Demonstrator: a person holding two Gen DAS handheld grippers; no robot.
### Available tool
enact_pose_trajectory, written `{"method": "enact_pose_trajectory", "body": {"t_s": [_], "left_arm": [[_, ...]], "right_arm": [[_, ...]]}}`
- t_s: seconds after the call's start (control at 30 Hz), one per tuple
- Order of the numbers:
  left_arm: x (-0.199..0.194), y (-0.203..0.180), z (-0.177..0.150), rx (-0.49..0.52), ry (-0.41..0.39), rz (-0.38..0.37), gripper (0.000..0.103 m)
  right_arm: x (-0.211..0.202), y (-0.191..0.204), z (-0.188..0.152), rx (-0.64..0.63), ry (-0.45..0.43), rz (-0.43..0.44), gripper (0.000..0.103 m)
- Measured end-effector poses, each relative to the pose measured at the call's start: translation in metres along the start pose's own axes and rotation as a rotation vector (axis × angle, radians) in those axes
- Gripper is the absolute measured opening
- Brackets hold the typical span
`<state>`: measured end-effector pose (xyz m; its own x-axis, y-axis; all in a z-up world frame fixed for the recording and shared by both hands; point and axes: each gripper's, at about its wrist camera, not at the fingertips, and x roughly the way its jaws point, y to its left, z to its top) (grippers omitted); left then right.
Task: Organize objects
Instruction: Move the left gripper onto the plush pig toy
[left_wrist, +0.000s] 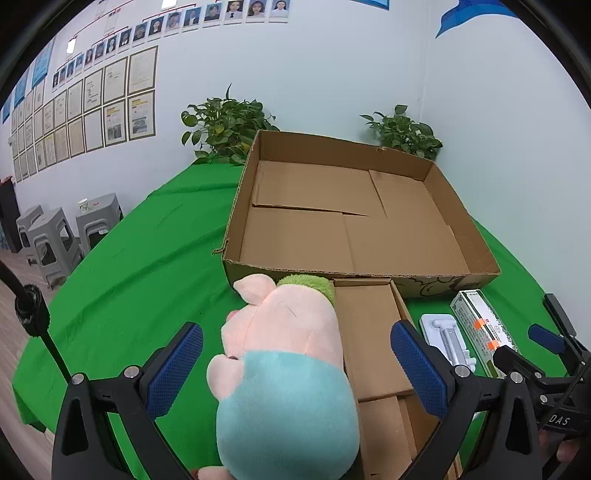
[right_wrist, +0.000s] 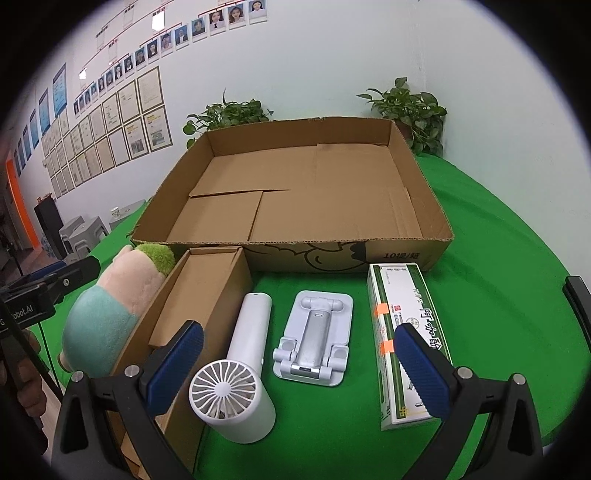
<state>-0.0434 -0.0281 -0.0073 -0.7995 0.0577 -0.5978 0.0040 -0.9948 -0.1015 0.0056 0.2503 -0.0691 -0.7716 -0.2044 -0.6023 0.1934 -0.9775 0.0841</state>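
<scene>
A large open cardboard box (left_wrist: 369, 275) (right_wrist: 295, 254) stands on the green table with nothing in it. In front of it lie a pink and teal plush toy (left_wrist: 288, 369) (right_wrist: 107, 314), a small open carton (left_wrist: 369, 325) (right_wrist: 207, 291), a white handheld fan (right_wrist: 240, 362), a white folding phone stand (right_wrist: 314, 339) (left_wrist: 445, 338) and a green and white medicine box (right_wrist: 402, 339) (left_wrist: 480, 325). My left gripper (left_wrist: 295, 369) is open with the plush between its fingers. My right gripper (right_wrist: 299, 365) is open above the fan and stand, holding nothing.
Two potted plants (left_wrist: 225, 125) (left_wrist: 402, 133) stand behind the big box by the wall. Grey stools (left_wrist: 55, 236) stand on the floor to the left. The table's green cloth (right_wrist: 498, 258) extends to the right of the boxes.
</scene>
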Motion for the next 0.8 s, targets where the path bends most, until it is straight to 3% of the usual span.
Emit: {"method": "enact_pose_trajectory", "body": {"t_s": [0.8], "left_arm": [[-0.011, 0.000, -0.004, 0.015, 0.007, -0.014, 0.103]], "right_arm": [[-0.006, -0.009, -0.009, 0.026, 0.016, 0.003, 0.102]]}}
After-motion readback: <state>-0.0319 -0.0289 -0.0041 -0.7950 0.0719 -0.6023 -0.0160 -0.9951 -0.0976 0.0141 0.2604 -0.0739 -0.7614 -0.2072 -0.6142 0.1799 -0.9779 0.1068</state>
